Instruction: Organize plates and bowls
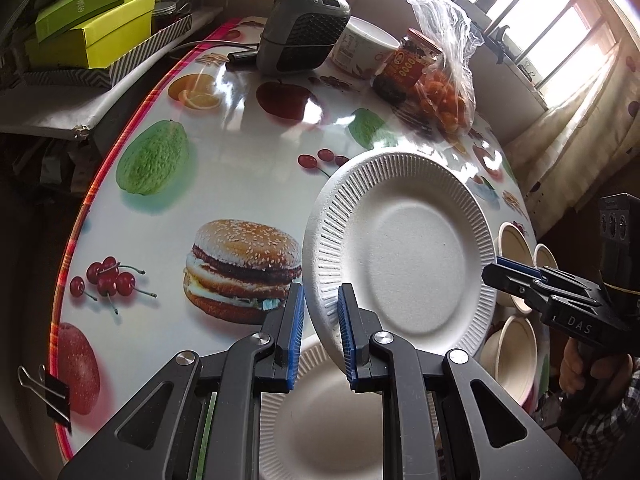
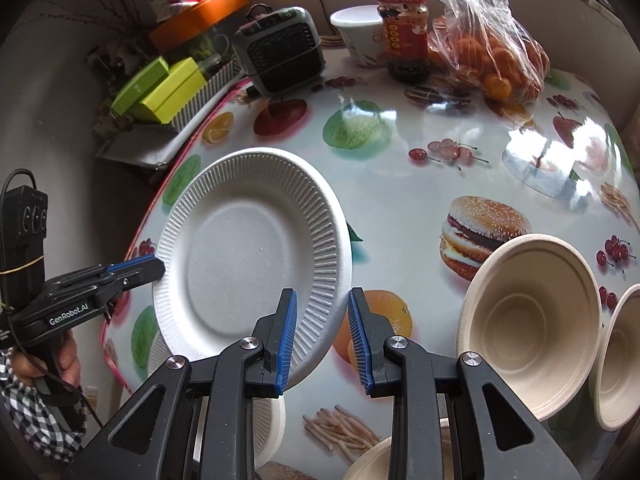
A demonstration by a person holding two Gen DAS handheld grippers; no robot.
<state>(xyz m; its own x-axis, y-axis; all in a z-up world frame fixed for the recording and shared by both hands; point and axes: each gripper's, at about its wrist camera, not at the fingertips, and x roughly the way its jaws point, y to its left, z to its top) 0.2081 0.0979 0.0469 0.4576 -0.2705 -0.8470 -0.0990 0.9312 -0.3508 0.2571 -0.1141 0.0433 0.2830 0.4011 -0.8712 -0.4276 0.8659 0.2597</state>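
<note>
My left gripper (image 1: pixel 320 334) is pinched on the near rim of the white paper plate (image 1: pixel 404 252); my right gripper (image 2: pixel 322 338) is clamped on the opposite rim, so the plate hangs tilted between both, lifted off the table (image 1: pixel 240 168). It looks feather-light, thin and bendy, and its ribbed edge gives the pads some bite, so I judge the rim the only sensible hold; squeezing harder would crease it. Just beneath my left fingers lies a second plate (image 1: pixel 332 428). Right of my right fingers sit the beige bowls (image 2: pixel 528 316).
</note>
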